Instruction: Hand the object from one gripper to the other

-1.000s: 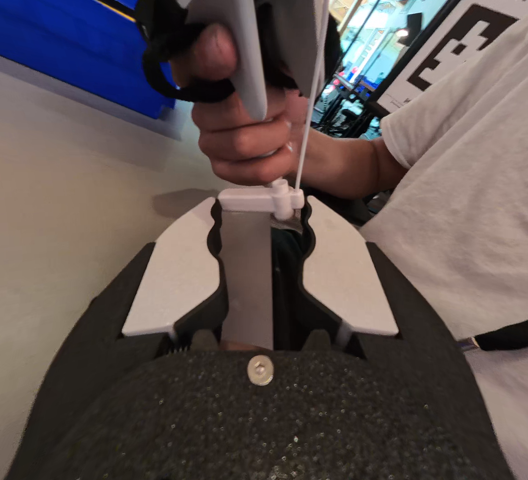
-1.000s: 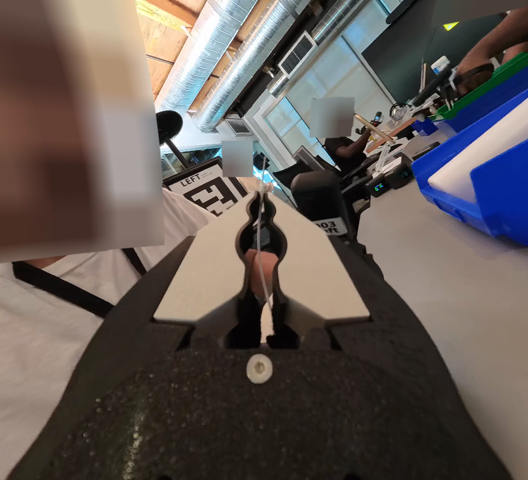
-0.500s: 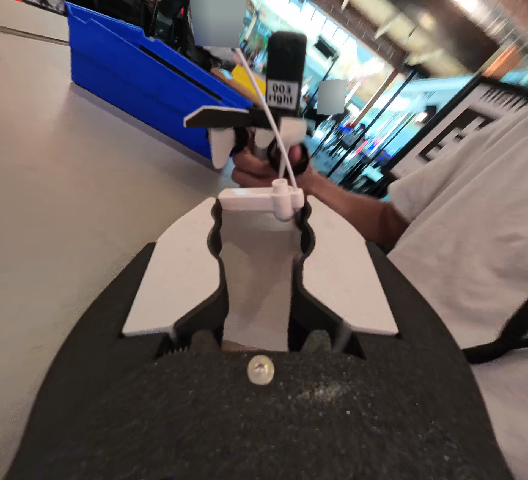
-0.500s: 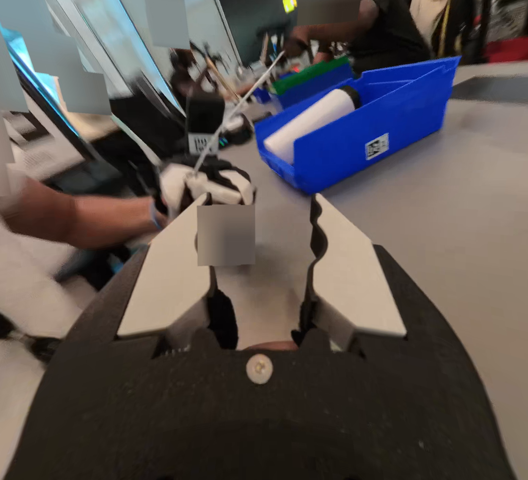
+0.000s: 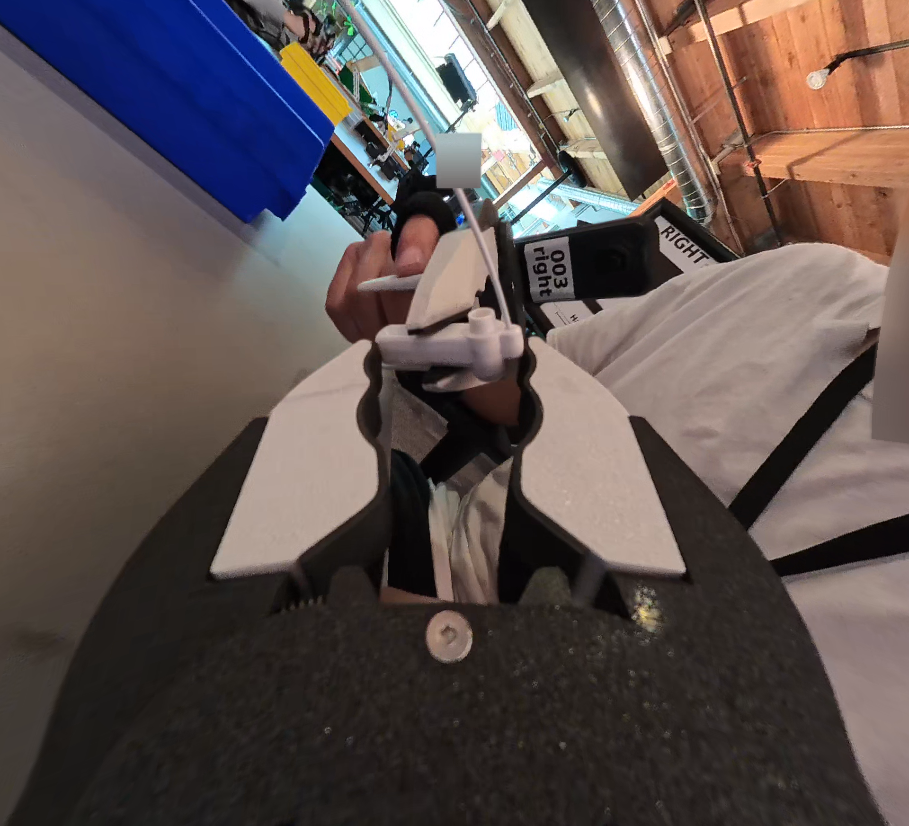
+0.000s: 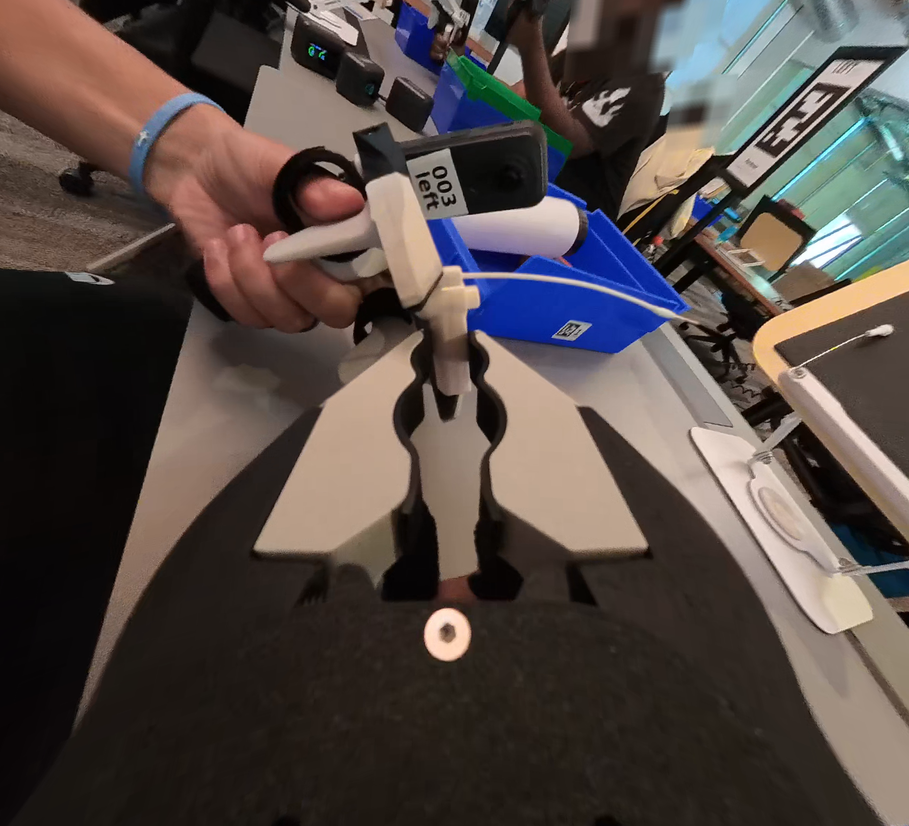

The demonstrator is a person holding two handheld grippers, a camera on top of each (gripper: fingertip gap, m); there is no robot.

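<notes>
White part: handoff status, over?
Left tongs shut on white part. Right tongs straddle its other end, grip unconfirmed. White cord trails free, nothing between.

The worktop (image 6: 315, 114) is taken as the landmark. On it, toward its far part in the right wrist view, a bin (image 6: 565, 310) is set, and a roll (image 6: 516, 227) is laid inside the bin. Behind the bin, farther along the worktop, three small box-shaped devices (image 6: 359, 77) are lined up in a row. Above the worktop and in front of the bin, the left tongs (image 6: 440, 305) and the right tongs (image 6: 447, 360) are met at a small clip (image 6: 450, 350), which is placed between both pairs of tips. From the clip a thin cord (image 6: 565, 286) is led off to the right, across the front of the bin. A flat plate (image 6: 767, 532) is laid at the worktop's right edge.
</notes>
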